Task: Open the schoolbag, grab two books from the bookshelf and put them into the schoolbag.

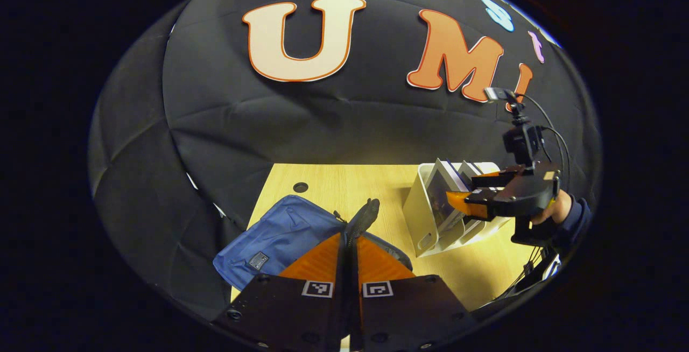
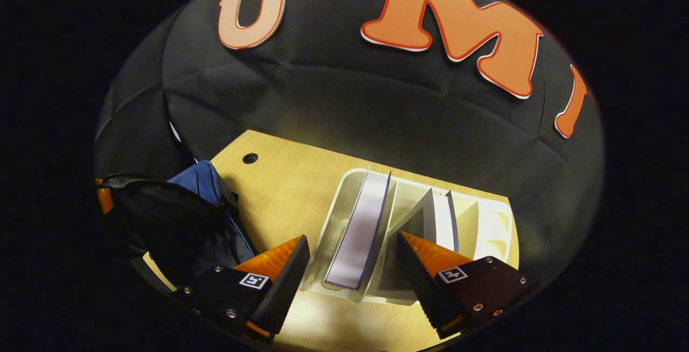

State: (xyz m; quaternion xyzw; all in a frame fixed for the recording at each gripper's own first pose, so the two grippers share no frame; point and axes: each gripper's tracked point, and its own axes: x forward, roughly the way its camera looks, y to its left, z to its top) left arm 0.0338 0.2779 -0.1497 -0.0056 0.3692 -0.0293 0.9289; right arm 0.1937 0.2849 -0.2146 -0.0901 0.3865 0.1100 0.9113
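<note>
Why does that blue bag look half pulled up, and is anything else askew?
The left gripper is shut on the schoolbag flap, lifting it. In the white bookshelf, the books lean rather than stand upright. Nothing spilled or damaged.

At the right of the left gripper view, a hand in a dark navy sleeve. The right gripper has a black body, small camera on top, thin black cables — square markers and screws.

The left tongs are pressed together, fingers meeting. The right tongs are spread wide (a hand grips them from behind), held level.
</note>
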